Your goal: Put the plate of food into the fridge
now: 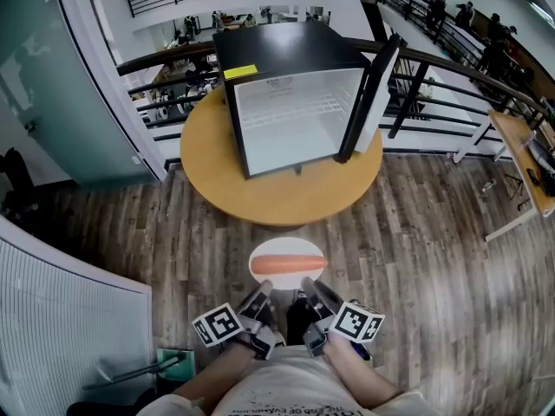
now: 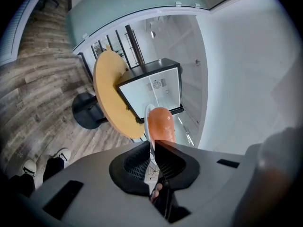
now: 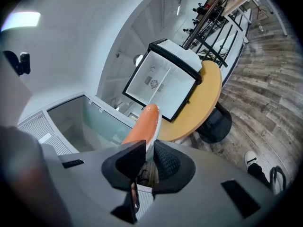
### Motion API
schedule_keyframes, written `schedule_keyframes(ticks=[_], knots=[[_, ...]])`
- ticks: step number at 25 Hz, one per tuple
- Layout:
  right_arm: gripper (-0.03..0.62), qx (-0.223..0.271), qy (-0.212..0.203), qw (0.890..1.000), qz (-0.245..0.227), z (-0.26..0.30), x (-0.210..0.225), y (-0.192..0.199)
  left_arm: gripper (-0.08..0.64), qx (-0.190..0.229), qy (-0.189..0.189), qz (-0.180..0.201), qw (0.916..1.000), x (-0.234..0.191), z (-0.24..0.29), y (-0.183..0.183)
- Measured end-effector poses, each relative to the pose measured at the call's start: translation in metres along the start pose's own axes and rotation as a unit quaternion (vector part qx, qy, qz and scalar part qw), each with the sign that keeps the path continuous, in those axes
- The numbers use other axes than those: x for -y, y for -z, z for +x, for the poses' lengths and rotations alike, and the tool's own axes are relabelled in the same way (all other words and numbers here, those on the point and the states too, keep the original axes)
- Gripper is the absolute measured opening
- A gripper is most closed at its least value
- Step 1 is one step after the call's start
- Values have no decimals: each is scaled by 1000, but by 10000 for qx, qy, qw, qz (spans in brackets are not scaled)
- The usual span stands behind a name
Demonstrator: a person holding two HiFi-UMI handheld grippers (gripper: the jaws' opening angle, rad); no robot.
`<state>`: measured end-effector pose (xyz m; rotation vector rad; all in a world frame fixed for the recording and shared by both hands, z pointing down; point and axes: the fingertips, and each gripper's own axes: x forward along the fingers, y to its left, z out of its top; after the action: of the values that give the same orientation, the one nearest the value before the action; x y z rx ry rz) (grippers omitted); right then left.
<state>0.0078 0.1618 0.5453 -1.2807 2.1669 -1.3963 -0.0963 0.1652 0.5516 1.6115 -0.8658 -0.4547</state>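
A white plate (image 1: 264, 261) with one long orange piece of food (image 1: 289, 264) on it hangs over the wood floor, in front of the round table (image 1: 208, 167). My left gripper (image 1: 262, 293) and right gripper (image 1: 310, 288) are both shut on its near rim, side by side. In the left gripper view the jaws (image 2: 152, 150) pinch the plate's edge (image 2: 147, 115) below the food (image 2: 161, 124). In the right gripper view the jaws (image 3: 147, 156) clamp the rim (image 3: 156, 126) beside the food (image 3: 141, 126). The small black fridge (image 1: 286, 50) stands on the table, its white inside bare and its door (image 1: 371, 94) swung open to the right.
A dark railing (image 1: 434, 68) runs behind the table, with a drop to a lower floor beyond. A white ribbed partition (image 1: 61, 319) stands at my near left. A wooden desk (image 1: 520, 159) is at the far right. The table's black base (image 2: 87, 110) sits on the floor.
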Motion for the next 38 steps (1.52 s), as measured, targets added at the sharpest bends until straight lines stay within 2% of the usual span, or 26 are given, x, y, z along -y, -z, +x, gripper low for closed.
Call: schedule_keyframes(ticks=[10, 17, 22, 27, 32, 36, 38], knots=[[66, -94, -62, 9999, -49, 60, 21, -70, 43, 107, -14, -3, 9999, 5, 79, -47], [66, -208, -184, 9995, -134, 100, 30, -128, 43, 296, 13, 9, 9996, 20, 137, -81], [66, -311, -273, 9989, -234, 131, 32, -155, 43, 439, 68, -32, 9990, 22, 165, -105], [66, -420, -333, 9983, -212, 144, 49, -190, 43, 526, -47, 70, 9986, 27, 202, -112], [66, -449, -341, 9983, -143, 158, 50, -201, 43, 572, 15, -77, 9983, 30, 218, -123], [66, -413, -307, 9986, -126, 168, 48, -206, 43, 471, -258, 172, 9984, 24, 219, -136], [64, -399, -272, 9988, -103, 173, 46, -207, 43, 459, -179, 85, 9987, 26, 221, -141]])
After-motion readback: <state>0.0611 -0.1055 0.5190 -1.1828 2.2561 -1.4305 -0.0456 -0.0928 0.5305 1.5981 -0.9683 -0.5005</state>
